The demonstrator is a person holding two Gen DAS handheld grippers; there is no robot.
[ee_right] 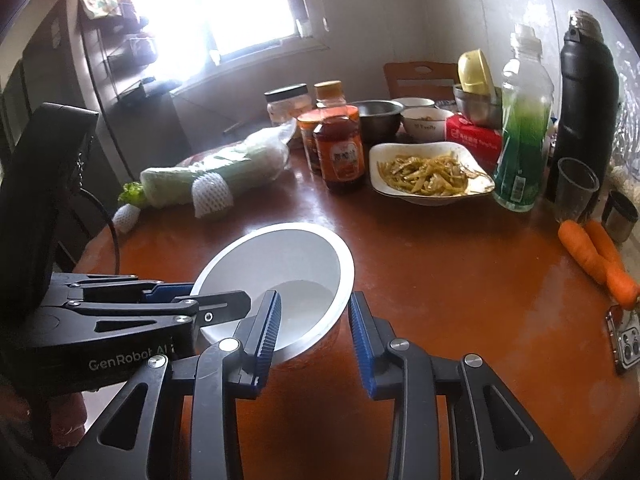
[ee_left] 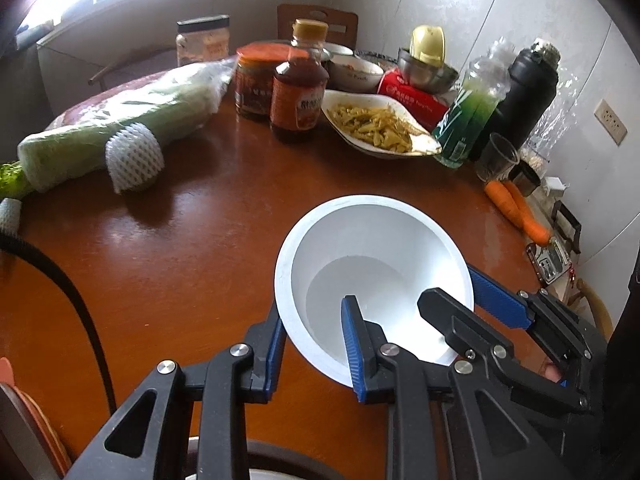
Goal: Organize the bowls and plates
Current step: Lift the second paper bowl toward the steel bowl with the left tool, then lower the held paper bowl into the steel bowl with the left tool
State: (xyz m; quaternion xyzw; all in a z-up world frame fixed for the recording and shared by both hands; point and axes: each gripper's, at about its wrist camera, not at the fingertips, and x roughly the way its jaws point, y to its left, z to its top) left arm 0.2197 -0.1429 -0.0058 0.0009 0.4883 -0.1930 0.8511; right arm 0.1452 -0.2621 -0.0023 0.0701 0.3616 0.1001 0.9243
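Blue-padded fingers [ee_left: 354, 344] of the left tool [ee_left: 316, 344] are seen straddling the near rim of the white bowl [ee_left: 372, 240], one inside, one outside, so the wall is pinched. The opposite rim is gripped likewise by the right tool [ee_right: 314, 336]. The bowl is held tilted, low over the brown table [ee_left: 180, 240], at its near centre; whether it touches cannot be told. At 12 o'clock a plate of food [ee_right: 430, 172] is left standing, with steel bowls [ee_right: 378, 118] and a small bowl [ee_right: 426, 124] behind it, unstacked. The task is judged barely started: one bowl in hand, the others untouched.
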